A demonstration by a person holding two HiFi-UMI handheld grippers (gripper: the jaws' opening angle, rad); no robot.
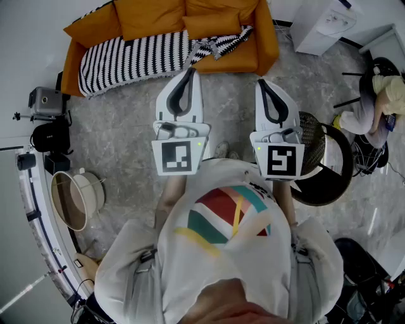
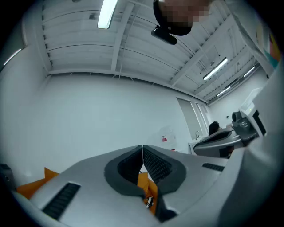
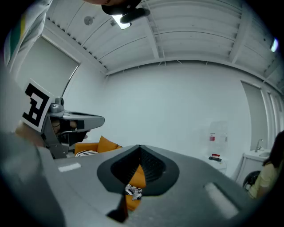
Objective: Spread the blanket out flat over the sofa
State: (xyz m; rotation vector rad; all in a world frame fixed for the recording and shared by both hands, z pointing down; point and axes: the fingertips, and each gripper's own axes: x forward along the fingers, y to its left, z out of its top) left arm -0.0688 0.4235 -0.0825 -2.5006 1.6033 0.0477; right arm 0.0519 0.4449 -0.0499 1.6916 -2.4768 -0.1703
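Two claws: both held out in front of the person's white shirt (image 1: 228, 221), on the near side of the sofa (image 1: 266, 45), tips towards it and apart from it
left claw (image 1: 188, 72): jaws pressed together tip to tip, nothing between them; the left gripper view shows a sliver of orange sofa through the hollow behind the tips; from the head view its tip lines up with the middle of the sofa's front edge
right claw (image 1: 261, 82): jaws likewise closed and empty; the right gripper view shows orange and a scrap of black-and-white pattern through the hollow; from the head view its tip sits just short of the sofa's right front corner
marker cubes (image 1: 177, 157): one on the back end of each claw, on the side away from the sofa
floor (image 1: 120, 133): grey, marbled, running from the person up to the sofa's front
round chair (image 1: 330, 166): dark, beside the right claw, well apart from the sofa's right end
blanket (image 1: 130, 58): black-and-white striped, lying on the sofa seat; it covers the left part and hangs over the front edge; its right end is bunched in zigzag folds near the middle of the seat, and the seat's right end is uncovered
cushions (image 1: 152, 16): orange, against the sofa's back, behind the blanket
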